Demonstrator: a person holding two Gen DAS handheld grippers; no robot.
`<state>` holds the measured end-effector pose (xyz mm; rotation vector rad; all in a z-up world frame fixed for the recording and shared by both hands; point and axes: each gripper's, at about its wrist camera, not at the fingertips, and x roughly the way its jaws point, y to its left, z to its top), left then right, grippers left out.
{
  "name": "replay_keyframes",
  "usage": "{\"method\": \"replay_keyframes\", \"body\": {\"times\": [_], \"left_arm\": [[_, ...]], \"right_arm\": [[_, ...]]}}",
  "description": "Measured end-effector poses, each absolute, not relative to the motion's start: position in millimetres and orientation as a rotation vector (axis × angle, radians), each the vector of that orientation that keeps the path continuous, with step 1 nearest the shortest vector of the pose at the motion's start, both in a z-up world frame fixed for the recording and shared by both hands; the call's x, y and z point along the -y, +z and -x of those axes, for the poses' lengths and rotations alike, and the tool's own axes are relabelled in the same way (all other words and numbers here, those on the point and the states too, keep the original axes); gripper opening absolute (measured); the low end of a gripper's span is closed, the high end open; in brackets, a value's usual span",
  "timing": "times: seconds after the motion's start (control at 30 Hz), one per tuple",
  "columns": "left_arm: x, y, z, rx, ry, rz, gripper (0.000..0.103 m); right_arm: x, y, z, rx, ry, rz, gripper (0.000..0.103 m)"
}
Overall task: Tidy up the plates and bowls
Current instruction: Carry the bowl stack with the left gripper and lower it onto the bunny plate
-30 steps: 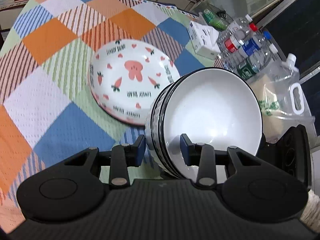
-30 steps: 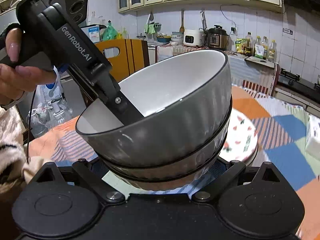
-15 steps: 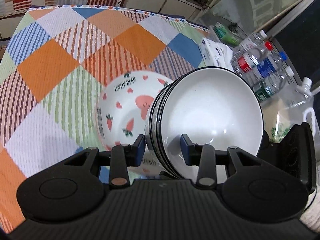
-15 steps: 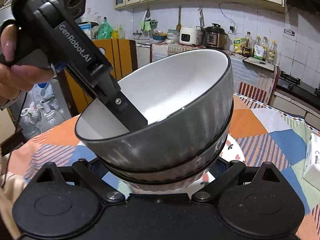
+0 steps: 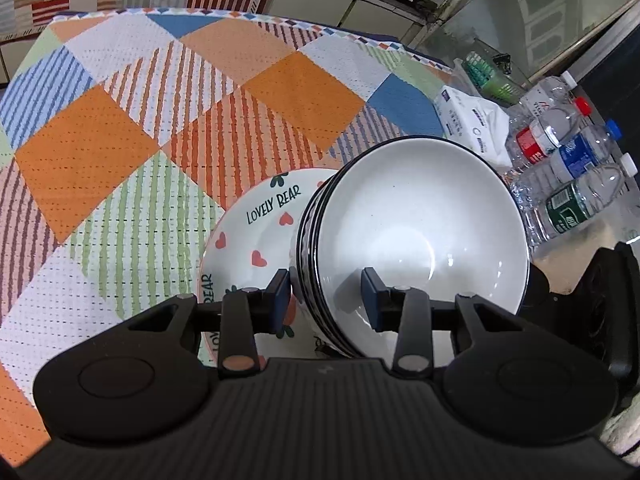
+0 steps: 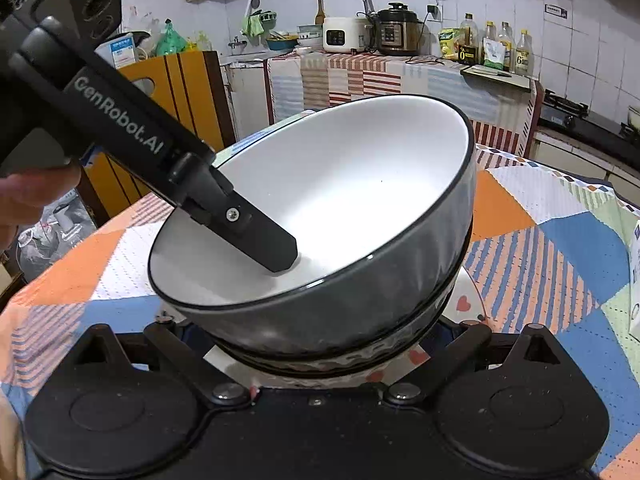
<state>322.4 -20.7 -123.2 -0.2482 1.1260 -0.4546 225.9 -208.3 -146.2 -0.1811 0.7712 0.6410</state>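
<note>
A stack of grey bowls with white insides (image 5: 416, 224) is held tilted above a white "Lovely Bear" plate (image 5: 256, 232) on the chequered tablecloth. My left gripper (image 5: 326, 300) is shut on the stack's rim, one finger inside the top bowl, one outside. In the right wrist view the stack (image 6: 340, 240) fills the middle, with the left gripper's finger (image 6: 260, 244) inside it. My right gripper (image 6: 320, 340) has its fingers around the stack's base; its tips are hidden by the bowls. The plate (image 6: 464, 304) peeks out below.
Several plastic water bottles (image 5: 572, 160) and a tissue pack (image 5: 468, 120) lie at the table's right edge. A white box (image 6: 634, 280) sits at the right. An orange chair (image 6: 172, 92) and kitchen counter with appliances stand behind the table.
Both grippers carried the bowl stack over the Lovely Bear plate, which now lies mostly under the stack. The grip has not changed.
</note>
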Motion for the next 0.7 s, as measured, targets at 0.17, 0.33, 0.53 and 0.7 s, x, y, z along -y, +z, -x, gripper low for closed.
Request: {"method": "replay_keyframes", "body": {"times": [0.17,0.33,0.53,0.7], "left_arm": [[20.8,-133.2,-325.5,-1.118,-0.455,0.262,0.037],[16.5,-138.0,-326.0,-1.104,-0.447,0.312,0.037],[16.4,-138.8,-324.4,-1.096,-0.433,0.326,0.037],[18.3,-138.3,-314.9,-1.049,-0.406,0.319,0.038]], "right_arm": [[205.7,-155.1,-229.2,-0.781,0.636,0.241,0.100],[207.0,-152.1,-233.5,-0.786,0.619,0.209,0.100],[208.8,-154.8,-233.3,-0.793,0.613,0.165,0.100],[209.0,-156.5,-231.5,-0.782,0.597,0.157,0.100]]}}
